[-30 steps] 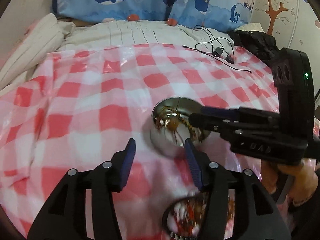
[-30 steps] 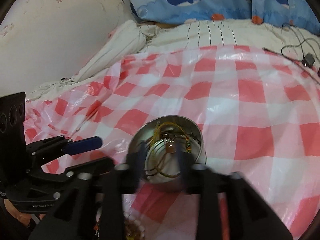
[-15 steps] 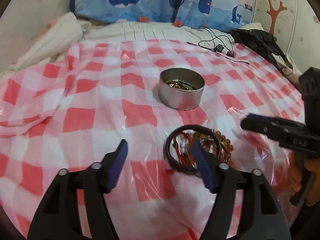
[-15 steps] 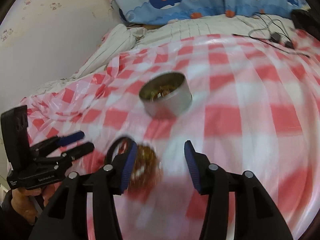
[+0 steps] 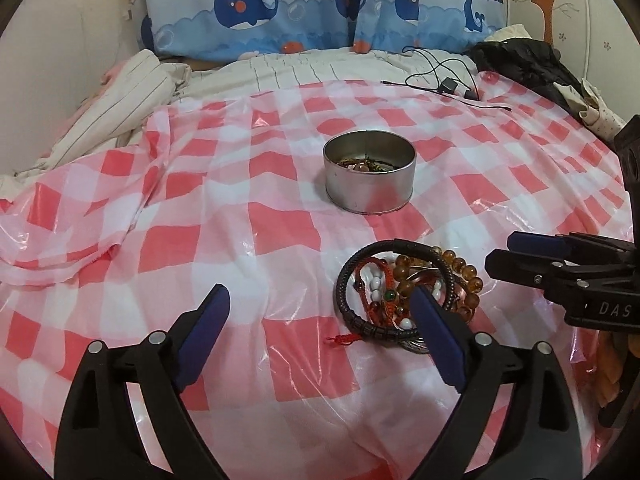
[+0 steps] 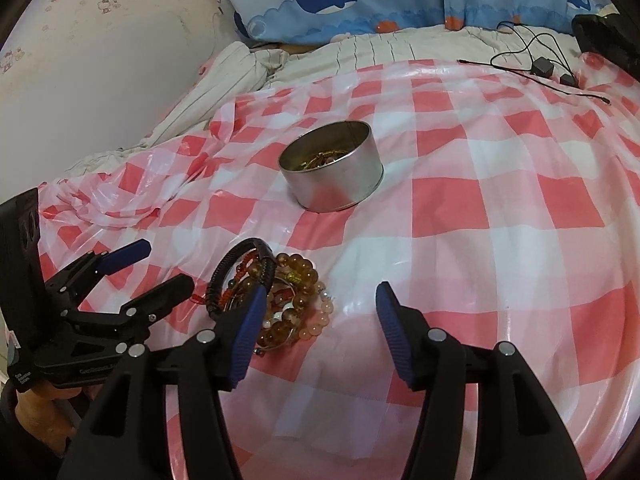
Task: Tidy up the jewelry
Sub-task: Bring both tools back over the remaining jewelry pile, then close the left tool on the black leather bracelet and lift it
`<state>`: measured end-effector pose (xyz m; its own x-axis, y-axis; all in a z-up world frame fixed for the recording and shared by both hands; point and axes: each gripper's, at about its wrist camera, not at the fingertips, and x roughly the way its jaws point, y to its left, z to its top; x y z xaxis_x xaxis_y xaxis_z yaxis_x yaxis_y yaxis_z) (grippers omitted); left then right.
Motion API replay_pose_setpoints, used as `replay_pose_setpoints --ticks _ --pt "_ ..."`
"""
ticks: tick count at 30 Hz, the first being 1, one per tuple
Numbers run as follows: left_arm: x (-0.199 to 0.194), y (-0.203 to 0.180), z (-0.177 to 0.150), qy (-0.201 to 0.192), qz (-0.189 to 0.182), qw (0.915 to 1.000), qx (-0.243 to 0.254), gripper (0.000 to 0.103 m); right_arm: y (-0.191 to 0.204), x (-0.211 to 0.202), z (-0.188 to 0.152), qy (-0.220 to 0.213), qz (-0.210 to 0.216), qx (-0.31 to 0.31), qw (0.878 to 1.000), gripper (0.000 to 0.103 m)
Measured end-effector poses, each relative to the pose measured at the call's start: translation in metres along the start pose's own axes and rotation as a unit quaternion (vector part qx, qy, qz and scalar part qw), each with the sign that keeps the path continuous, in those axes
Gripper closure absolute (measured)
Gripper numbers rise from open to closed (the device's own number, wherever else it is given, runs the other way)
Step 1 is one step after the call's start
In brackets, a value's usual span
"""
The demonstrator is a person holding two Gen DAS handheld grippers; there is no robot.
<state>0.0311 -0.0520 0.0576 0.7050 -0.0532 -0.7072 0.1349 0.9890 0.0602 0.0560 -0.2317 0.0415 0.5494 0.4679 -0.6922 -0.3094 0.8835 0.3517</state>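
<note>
A round metal tin (image 5: 369, 176) with some gold-coloured jewelry inside stands on the red-and-white checked sheet; it also shows in the right wrist view (image 6: 332, 171). A pile of bracelets (image 5: 404, 288), a black braided one, red cord ones and amber bead ones, lies in front of the tin, and shows in the right wrist view (image 6: 272, 296). My left gripper (image 5: 320, 304) is open and empty, low over the sheet, its right finger beside the pile. My right gripper (image 6: 320, 308) is open and empty, right of the pile; it shows in the left wrist view (image 5: 520, 252).
The checked plastic sheet (image 5: 200, 184) covers a bed. A black cable with a small adapter (image 5: 446, 84) lies at the far right, next to dark clothing (image 5: 520, 60). Striped bedding (image 5: 120, 112) bunches at the left. Whale-print pillows (image 5: 320, 8) line the back.
Both grippers have pulled back from the tin toward me. The right gripper, shut over the tin a second ago, now stands open. The bracelet pile has come fully into view.
</note>
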Motion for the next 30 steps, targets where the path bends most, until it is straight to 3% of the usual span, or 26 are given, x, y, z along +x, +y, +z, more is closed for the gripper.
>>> replay_pose_setpoints --ticks 6,14,19,25,30 --pt "0.001 -0.001 0.0 0.001 0.002 1.0 0.002 0.014 0.002 -0.003 0.001 -0.005 0.002 -0.004 1.0 0.041" --pt "0.005 0.001 -0.002 0.008 0.001 0.9999 0.01 0.012 0.002 -0.004 0.001 -0.009 -0.001 -0.003 1.0 0.041" --pt "0.008 0.005 -0.002 0.012 -0.004 0.9995 0.028 0.012 -0.015 -0.016 0.007 -0.036 -0.017 0.029 0.999 0.041" --pt "0.013 -0.001 0.001 0.0 -0.023 0.9991 0.036 0.012 -0.015 -0.014 0.008 -0.025 -0.008 0.032 0.999 0.041" --pt "0.024 0.002 0.009 -0.013 -0.026 0.9995 0.014 0.021 -0.015 -0.015 0.007 -0.028 -0.009 0.032 0.999 0.041"
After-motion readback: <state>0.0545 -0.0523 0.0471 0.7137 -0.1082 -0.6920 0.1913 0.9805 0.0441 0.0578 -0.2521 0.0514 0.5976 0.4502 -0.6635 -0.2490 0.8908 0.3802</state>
